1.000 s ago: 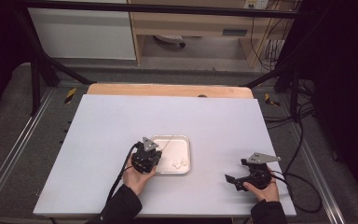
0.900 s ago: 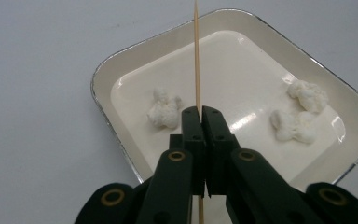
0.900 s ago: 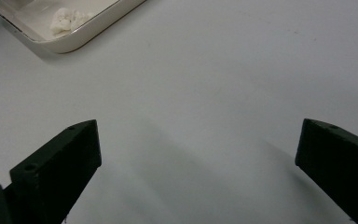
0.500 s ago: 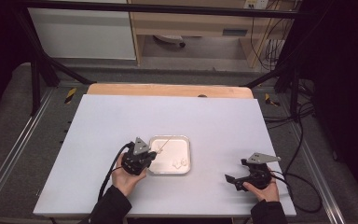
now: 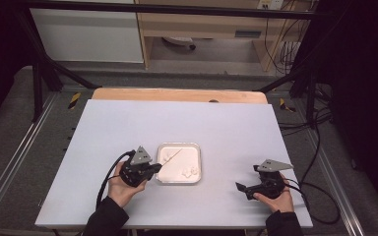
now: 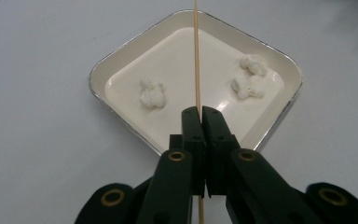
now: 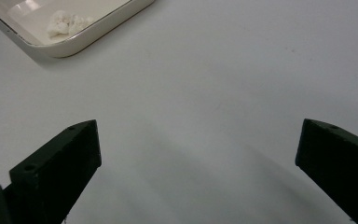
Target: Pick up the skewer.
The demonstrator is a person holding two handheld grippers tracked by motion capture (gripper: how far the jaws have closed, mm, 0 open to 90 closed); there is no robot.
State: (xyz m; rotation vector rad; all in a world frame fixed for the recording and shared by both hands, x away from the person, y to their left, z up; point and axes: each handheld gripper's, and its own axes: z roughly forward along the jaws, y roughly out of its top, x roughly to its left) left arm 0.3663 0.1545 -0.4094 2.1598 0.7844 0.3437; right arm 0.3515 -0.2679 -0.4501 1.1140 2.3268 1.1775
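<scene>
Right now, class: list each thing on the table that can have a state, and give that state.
Left gripper: shut on the skewer.
Skewer: held, pointing out over the tray.
Right gripper: open, holding nothing.
Tray: upright on the table, holding three white lumps.

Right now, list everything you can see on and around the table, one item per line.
Tray: one, cream-white with a silvery rim, on the table near its middle, beside the left gripper.
White lumps: three, white, lying inside the tray, one apart and two close together.
Stick: one, thin and pale wood, clamped in the left gripper and reaching over the tray.
Table: one, pale grey top with a wooden strip along the far edge.
Cables: several, black, on the floor right of the table.
Left gripper: one, black, jaws shut on the stick.
Right gripper: one, black, jaws wide apart over bare table, right of the tray.
</scene>
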